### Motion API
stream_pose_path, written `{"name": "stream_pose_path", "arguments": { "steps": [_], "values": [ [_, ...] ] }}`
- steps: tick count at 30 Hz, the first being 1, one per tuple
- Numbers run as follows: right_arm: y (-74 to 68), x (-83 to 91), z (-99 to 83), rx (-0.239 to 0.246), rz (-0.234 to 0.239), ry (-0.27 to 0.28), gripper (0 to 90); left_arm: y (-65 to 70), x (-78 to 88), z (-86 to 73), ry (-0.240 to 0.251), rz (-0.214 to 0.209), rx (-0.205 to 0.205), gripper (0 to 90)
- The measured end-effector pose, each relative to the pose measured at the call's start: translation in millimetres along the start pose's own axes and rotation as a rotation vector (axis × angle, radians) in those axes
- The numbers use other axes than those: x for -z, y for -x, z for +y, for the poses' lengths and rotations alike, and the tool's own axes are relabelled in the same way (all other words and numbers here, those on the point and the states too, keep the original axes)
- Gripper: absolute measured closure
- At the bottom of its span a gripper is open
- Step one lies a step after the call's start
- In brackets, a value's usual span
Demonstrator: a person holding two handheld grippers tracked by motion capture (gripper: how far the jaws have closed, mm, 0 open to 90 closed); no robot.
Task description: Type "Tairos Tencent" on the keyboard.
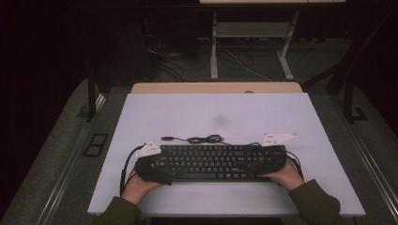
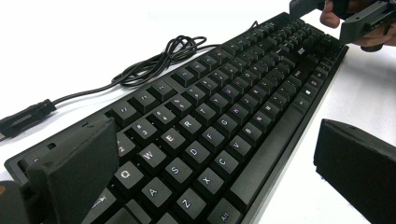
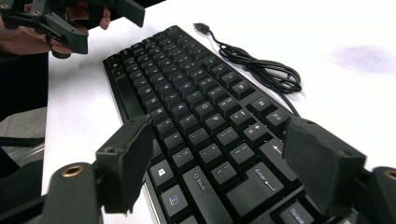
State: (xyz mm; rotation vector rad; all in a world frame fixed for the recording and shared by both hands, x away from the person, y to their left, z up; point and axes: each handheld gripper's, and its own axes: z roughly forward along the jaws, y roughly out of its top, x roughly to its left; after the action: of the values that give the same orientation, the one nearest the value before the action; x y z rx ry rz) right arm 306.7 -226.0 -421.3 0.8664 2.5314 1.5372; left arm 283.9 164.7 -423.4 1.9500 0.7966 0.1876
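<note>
A black keyboard [image 1: 211,161] lies along the near part of the white table top [image 1: 216,112]. Its cable [image 1: 204,139] is coiled just behind it and ends in a loose USB plug [image 1: 166,138]. My left gripper [image 1: 155,164] is at the keyboard's left end. In the left gripper view it [image 2: 215,177] stands open, one jaw by the back edge and the other off the front edge, with the keys [image 2: 196,140] between. My right gripper [image 1: 272,159] is at the right end. In the right gripper view it [image 3: 224,168] is open and straddles the Enter and Shift keys [image 3: 219,154].
A faint grey smudge [image 1: 219,119] marks the table behind the cable. A wooden table edge [image 1: 216,87] runs along the back. Beyond it stand a desk frame [image 1: 253,42] and floor cables [image 1: 187,61]. Sleeved forearms [image 1: 314,201] come in at the near edge.
</note>
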Motion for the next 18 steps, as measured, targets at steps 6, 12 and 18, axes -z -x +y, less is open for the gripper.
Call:
{"name": "stream_pose_path", "arguments": {
  "steps": [6,12,18],
  "values": [
    [-2.5,-4.7,1.8,0.018,0.020,-0.010,37.8,0.6,-1.9,1.1,-0.001,-0.008,-0.003,0.0],
    [-3.7,-9.6,0.8,0.032,0.053,-0.031,54.8,0.6,-3.5,1.5,-0.003,-0.012,-0.004,0.0],
    [-4.5,-12.7,-2.0,0.034,0.062,-0.060,67.5,0.8,-4.1,1.8,-0.002,-0.014,-0.003,0.0]
  ]
}}
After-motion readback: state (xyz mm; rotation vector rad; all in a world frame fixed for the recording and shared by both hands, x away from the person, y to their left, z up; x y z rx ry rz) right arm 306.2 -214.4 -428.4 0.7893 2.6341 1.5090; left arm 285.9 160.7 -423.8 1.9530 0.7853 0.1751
